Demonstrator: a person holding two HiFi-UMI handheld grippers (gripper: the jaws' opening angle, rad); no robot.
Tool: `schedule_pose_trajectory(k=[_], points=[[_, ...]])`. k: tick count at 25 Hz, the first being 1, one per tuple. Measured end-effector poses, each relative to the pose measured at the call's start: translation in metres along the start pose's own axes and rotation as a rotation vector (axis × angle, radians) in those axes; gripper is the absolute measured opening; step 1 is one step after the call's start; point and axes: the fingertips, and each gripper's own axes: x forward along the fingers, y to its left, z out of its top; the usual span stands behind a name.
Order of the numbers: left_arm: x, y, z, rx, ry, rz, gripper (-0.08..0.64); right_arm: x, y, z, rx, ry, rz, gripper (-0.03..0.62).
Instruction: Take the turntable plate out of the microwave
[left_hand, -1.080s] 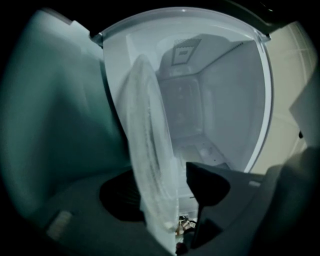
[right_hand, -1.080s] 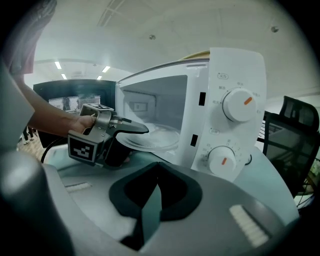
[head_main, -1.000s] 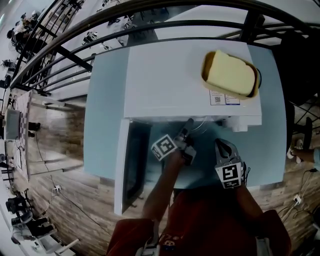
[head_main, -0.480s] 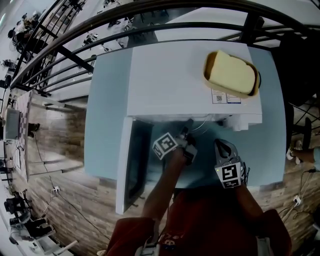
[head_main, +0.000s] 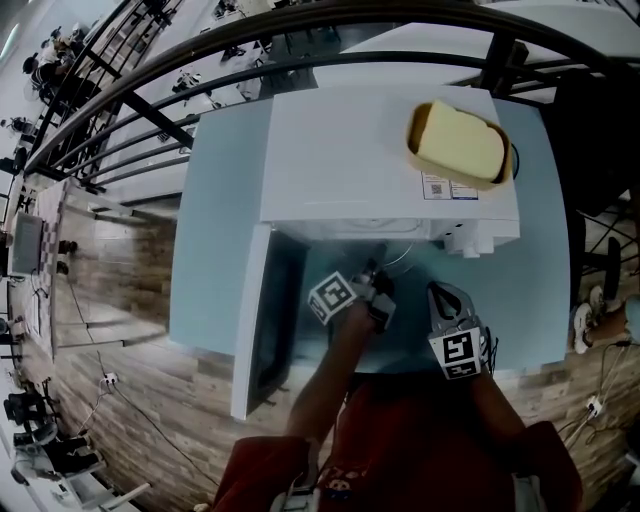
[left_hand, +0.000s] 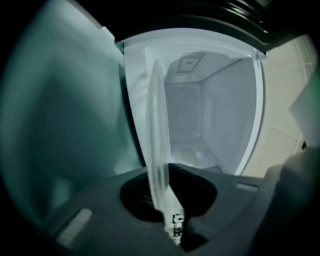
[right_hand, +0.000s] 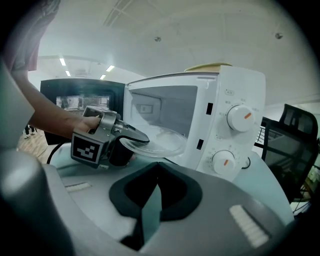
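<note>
Dark railings (head_main: 150, 112) and a wood floor (head_main: 120, 300) lie beyond the pale blue worktop (head_main: 210, 250), which carries the white microwave (head_main: 350, 160). Its door (head_main: 262, 320) is swung wide, so the oven's mouth is free. In the head view the left gripper (head_main: 376, 272) reaches into that mouth. The turntable plate (head_main: 398, 256) shows only as a faint glass arc just beyond its fingers. The right gripper (head_main: 446, 296) hangs beside it over the worktop, apart from the plate.

In the left gripper view the fingers have just been closing and now pinch the plate's near rim. The glass runs edge-on straight ahead of them into the white cavity. The rim is likely taken because it is the only part within reach from the front.

In the right gripper view its own fingers are pressed together with nothing between them. Ahead of them and to the left, the plate sits in the other fingers at the oven's threshold, its far part still inside. This hand seems kept free to steady the glass.
</note>
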Motion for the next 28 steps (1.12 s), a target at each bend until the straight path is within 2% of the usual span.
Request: schedule_pose_trajectory(k=[3,9,18,28], points=[[-0.007,-0.005,-0.007,0.004,-0.009,-0.055,0.028,-0.007,0.003,-0.003,-0.004,-0.006,-0.001,0.0],[-0.028,-0.007,-0.021,0.004,-0.013,-0.104,0.023,-0.02,0.005,-0.007,0.003,-0.024,-0.007,0.0],[-0.058,-0.015,-0.048,0.023,-0.023,-0.137,0.032,-0.043,0.006,-0.011,0.039,-0.061,-0.021,0.0],[-0.09,-0.027,-0.074,0.045,-0.052,-0.135,0.037,-0.073,0.012,-0.012,0.048,-0.106,-0.004,0.0]])
